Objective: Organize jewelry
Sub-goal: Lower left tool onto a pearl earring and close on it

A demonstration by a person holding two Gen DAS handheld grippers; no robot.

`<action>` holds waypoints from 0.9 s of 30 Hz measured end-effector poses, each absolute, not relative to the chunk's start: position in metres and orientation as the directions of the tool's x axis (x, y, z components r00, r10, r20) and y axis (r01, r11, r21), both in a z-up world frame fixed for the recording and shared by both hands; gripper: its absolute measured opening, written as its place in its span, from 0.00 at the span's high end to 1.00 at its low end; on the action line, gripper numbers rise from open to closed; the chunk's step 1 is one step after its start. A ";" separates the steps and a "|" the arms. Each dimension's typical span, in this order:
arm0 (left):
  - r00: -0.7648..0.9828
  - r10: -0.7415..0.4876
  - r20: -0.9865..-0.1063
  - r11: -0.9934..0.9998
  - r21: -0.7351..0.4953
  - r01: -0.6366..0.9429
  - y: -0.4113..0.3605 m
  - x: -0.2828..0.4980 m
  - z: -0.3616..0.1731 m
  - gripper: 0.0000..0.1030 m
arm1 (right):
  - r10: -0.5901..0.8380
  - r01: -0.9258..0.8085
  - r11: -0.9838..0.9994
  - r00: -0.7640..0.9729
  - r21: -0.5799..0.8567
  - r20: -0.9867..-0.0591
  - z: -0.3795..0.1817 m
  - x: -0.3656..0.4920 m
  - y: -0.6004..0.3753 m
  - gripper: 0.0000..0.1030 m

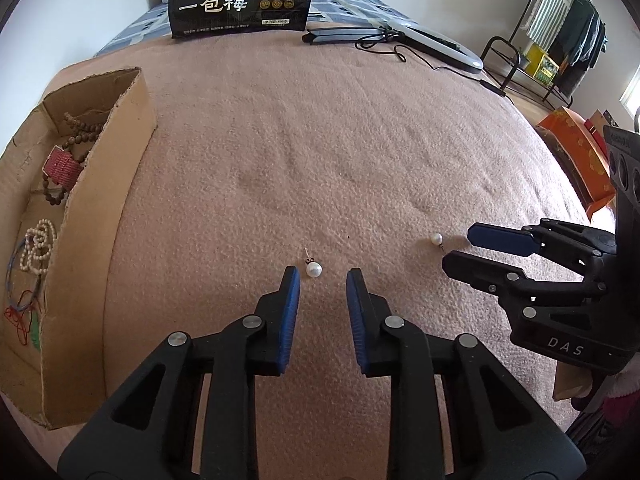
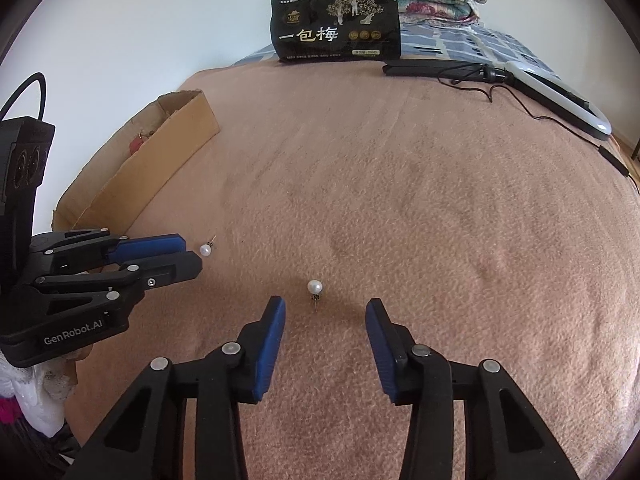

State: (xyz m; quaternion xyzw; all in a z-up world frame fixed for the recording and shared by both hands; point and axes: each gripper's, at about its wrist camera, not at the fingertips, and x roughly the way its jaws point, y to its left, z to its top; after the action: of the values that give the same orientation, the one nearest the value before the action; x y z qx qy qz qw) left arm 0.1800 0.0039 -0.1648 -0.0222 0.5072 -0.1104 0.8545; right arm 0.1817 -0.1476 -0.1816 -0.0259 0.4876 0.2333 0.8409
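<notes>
Two round, glossy pearl stud earrings lie on the nubby pink fleece blanket [image 1: 320, 140]. The left gripper [image 1: 323, 276] stands moderately parted, empty, its ribbed blue pads just short of the left earring [image 1: 313, 269]. The right gripper [image 2: 325, 306] gapes wide, empty, the right earring [image 2: 315, 287] just beyond its tips. At far left, a torn corrugated cardboard tray [image 1: 108, 168] holds wooden beads [image 1: 74, 142] and a pearl strand [image 1: 38, 244].

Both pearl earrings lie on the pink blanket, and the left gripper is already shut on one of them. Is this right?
Not quite. Both pearl earrings lie on the pink blanket, but the left gripper is open, with one earring just ahead of its fingertips. The left wrist view shows it.
</notes>
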 end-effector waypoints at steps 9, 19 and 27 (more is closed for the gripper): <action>0.453 -0.206 -0.868 0.976 -0.151 0.154 0.005 0.188 -0.172 0.77 | 0.380 -0.431 0.881 0.403 0.193 -0.832 -0.184 0.189 -0.141 0.65; 0.448 -0.195 -0.872 0.978 -0.137 0.159 0.004 0.191 -0.177 0.84 | 0.361 -0.456 0.876 0.400 0.159 -0.842 -0.187 0.193 -0.127 0.78; 0.451 -0.184 -0.873 0.980 -0.125 0.156 0.004 0.193 -0.180 0.93 | 0.366 -0.451 0.876 0.399 0.168 -0.841 -0.191 0.195 -0.129 0.94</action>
State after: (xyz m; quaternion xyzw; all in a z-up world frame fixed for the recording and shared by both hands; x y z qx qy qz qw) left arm 0.1929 0.0036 -0.1798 -0.0134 0.5142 -0.0998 0.8517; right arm 0.1945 -0.1288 -0.1910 -0.0432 0.4906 0.2448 0.8352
